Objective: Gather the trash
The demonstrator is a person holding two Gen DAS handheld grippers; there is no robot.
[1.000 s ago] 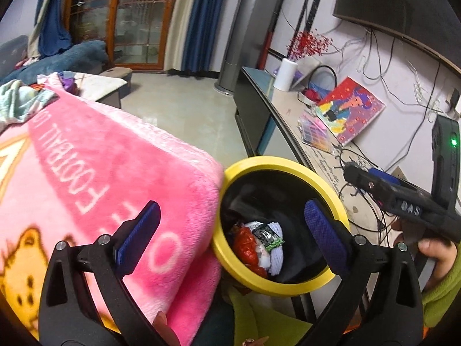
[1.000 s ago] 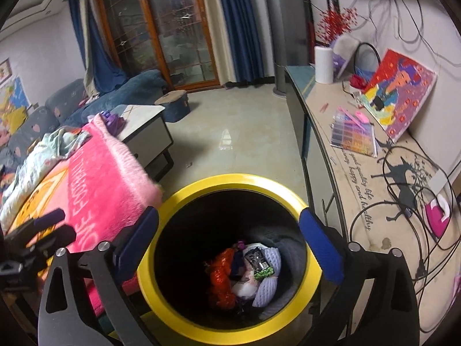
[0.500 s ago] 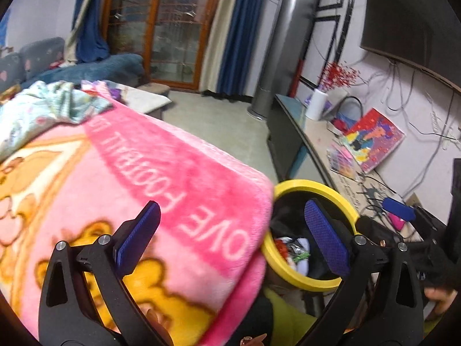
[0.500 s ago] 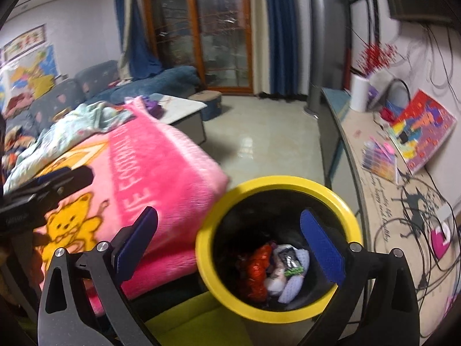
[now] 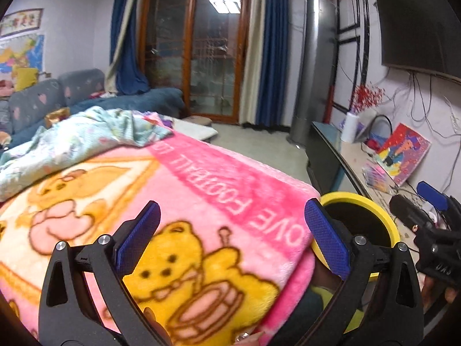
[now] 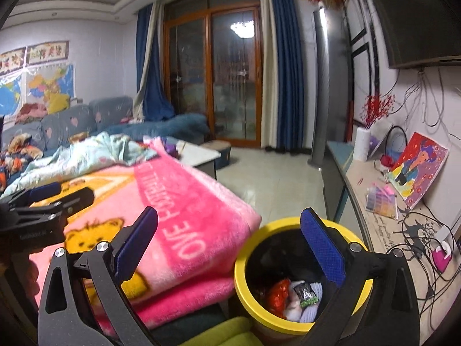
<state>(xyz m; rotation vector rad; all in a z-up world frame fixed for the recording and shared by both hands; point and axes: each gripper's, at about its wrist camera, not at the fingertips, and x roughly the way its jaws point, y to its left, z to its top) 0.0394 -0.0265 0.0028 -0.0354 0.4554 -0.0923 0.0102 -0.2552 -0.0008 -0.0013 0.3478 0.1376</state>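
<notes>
A yellow-rimmed bin (image 6: 253,297) stands beside a folded pink blanket (image 6: 187,219); it also shows in the left wrist view (image 5: 383,210). Inside lie a red wrapper (image 6: 278,294), a dark packet (image 6: 306,294) and white wrappers. My right gripper (image 6: 229,248) is open and empty, above the bin's left rim. My left gripper (image 5: 230,239) is open and empty, above the pink blanket (image 5: 201,201). Each gripper shows in the other's view: the right (image 5: 438,230), the left (image 6: 43,204).
A low cabinet (image 6: 383,219) with cables, a painting (image 6: 417,164) and a white vase runs along the right wall. A light quilt (image 5: 86,141) lies on the blanket's far side. A sofa (image 6: 72,121) and a small table (image 6: 198,155) stand behind; tiled floor lies beyond.
Both grippers have lifted and tilted up away from the bin. The left swung left over the pink blanket. Both stayed open and empty.
</notes>
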